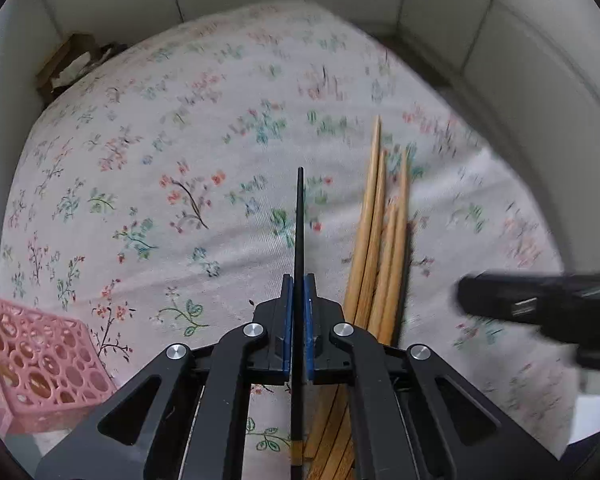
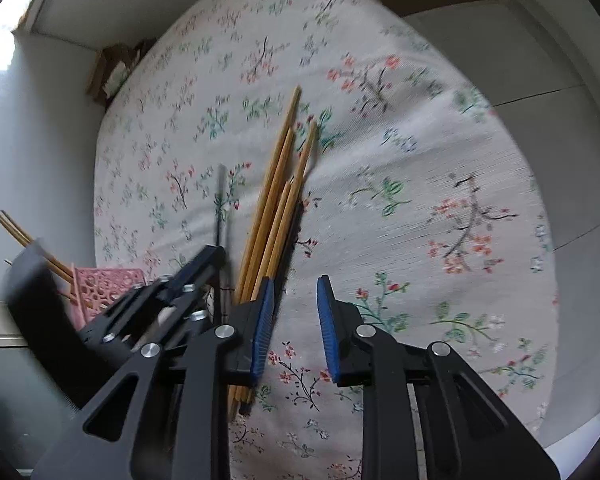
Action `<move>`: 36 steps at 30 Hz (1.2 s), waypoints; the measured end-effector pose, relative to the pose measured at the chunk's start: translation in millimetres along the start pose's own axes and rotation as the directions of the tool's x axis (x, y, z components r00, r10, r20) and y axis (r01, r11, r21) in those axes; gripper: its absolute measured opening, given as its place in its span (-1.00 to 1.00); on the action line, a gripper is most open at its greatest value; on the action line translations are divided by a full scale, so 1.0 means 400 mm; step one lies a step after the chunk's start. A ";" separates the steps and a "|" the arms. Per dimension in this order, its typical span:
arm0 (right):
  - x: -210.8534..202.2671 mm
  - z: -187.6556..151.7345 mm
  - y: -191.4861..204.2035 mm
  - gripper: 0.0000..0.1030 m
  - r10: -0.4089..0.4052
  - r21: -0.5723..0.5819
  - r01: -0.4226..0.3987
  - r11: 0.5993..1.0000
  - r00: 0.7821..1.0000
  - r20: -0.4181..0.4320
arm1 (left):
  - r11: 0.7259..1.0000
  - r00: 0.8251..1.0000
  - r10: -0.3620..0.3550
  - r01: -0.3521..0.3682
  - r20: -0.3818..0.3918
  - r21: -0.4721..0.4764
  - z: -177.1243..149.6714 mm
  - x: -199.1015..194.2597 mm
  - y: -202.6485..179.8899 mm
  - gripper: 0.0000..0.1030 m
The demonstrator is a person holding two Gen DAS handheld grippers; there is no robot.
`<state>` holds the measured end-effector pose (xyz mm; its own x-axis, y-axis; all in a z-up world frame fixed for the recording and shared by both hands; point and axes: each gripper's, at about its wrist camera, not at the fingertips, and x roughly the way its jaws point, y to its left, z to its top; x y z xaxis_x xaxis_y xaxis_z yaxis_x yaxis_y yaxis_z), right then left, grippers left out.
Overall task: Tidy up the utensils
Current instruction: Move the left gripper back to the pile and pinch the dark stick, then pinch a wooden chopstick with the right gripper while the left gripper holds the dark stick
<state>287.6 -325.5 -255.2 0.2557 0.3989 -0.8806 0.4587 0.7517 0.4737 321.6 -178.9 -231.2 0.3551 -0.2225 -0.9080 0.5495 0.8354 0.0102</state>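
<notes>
A tabletop (image 2: 440, 152) draped in a floral cloth is seen from both wrist cameras, with pale walls behind it. At its left edge a pink perforated basket (image 1: 40, 360) is set, and in the right wrist view some light wooden sticks are seen already standing in it. A bundle of bamboo chopsticks (image 2: 276, 200) is laid on the cloth, long axes running away from both cameras, tips pointing to the far side, thick ends nearest the hand-held grippers; a dark stick appears to be tucked along the bundle's right side. The bundle is found just left of the right hand-held gripper (image 2: 294, 320), whose blue-padded jaws are held apart over bare cloth with nothing between them; its left finger is placed against the bundle's edge. This right one is judged the nearer to the bundle, and a small shift leftward would be called for to straddle it. The left hand-held gripper (image 1: 299, 328) is clenched on a single black chopstick (image 1: 299, 220), thin and straight, which is held along the fingers and pointed forward, just left of the bamboo bundle
</notes>
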 end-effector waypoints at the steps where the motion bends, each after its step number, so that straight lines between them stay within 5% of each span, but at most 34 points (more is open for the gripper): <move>1: 0.009 -0.001 0.005 -0.56 -0.008 -0.007 0.008 1.000 1.000 -0.005 | 1.000 1.000 -0.009 0.009 0.024 -0.008 0.001 -0.019 0.006 -0.92; 11: 0.083 -0.008 0.070 -0.73 -0.076 -0.097 0.074 0.993 0.997 -0.018 | 0.991 0.968 -0.043 0.072 0.247 -0.110 -0.032 -0.245 0.064 -0.92; 18: 0.122 -0.034 0.167 -0.77 -0.122 -0.240 0.123 0.963 0.992 0.019 | 0.984 0.945 -0.073 0.120 0.318 -0.132 -0.050 -0.329 0.112 -0.92; 20: 0.119 -0.041 0.176 -0.99 -0.130 -0.257 0.131 0.958 0.991 0.023 | 0.982 0.938 -0.075 0.129 0.337 -0.139 -0.055 -0.350 0.124 -0.92; 25: 0.127 -0.044 0.151 -0.99 -0.144 -0.250 0.138 0.959 0.990 -0.006 | 0.978 0.923 -0.087 0.150 0.376 -0.142 -0.060 -0.384 0.141 -0.92; 29: 0.108 -0.038 0.138 -0.83 -0.074 -0.183 0.072 0.981 0.997 -0.001 | 0.977 0.921 -0.092 0.157 0.378 -0.147 -0.064 -0.397 0.151 -0.92; 36: 0.135 -0.046 0.183 -0.70 -0.140 -0.235 0.141 0.962 0.990 0.021 | 0.977 0.918 -0.082 0.150 0.389 -0.149 -0.073 -0.408 0.161 -0.92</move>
<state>319.4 -239.1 -268.3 0.2065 0.2787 -0.9379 0.2769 0.9027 0.3292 276.8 -74.1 -94.5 0.5750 -0.4677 -0.6713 0.4774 0.8581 -0.1890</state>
